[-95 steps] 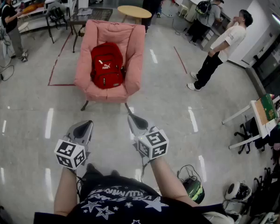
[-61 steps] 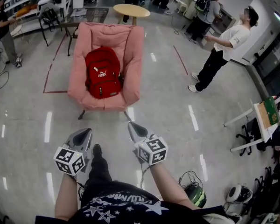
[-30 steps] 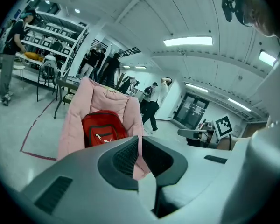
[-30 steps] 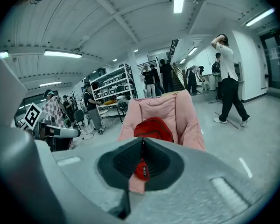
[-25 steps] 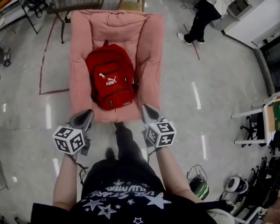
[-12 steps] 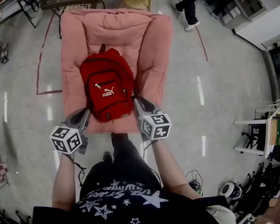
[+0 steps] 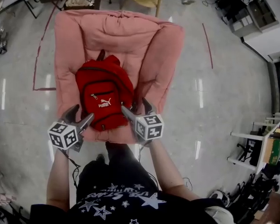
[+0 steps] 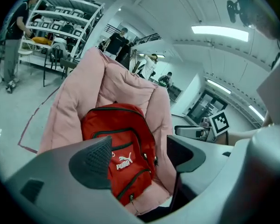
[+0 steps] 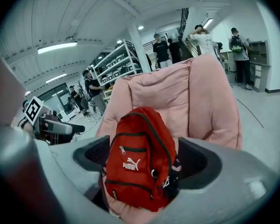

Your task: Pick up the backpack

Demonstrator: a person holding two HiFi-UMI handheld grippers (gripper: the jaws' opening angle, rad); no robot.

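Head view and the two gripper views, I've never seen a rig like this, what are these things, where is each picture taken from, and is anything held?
There is no robot: a person holds a two-jaw tool in each hand, the left gripper and the right gripper. The cubes with square markers belong to them. The head view comes from a camera on the person's head, looking down. The other two come from cameras riding on each gripper, looking along its jaws. A red backpack leans in a pink armchair on a shiny floor. Both pairs of jaws have just been opening and stand wide apart, one at each side of the backpack's lower end; nothing is gripped yet.
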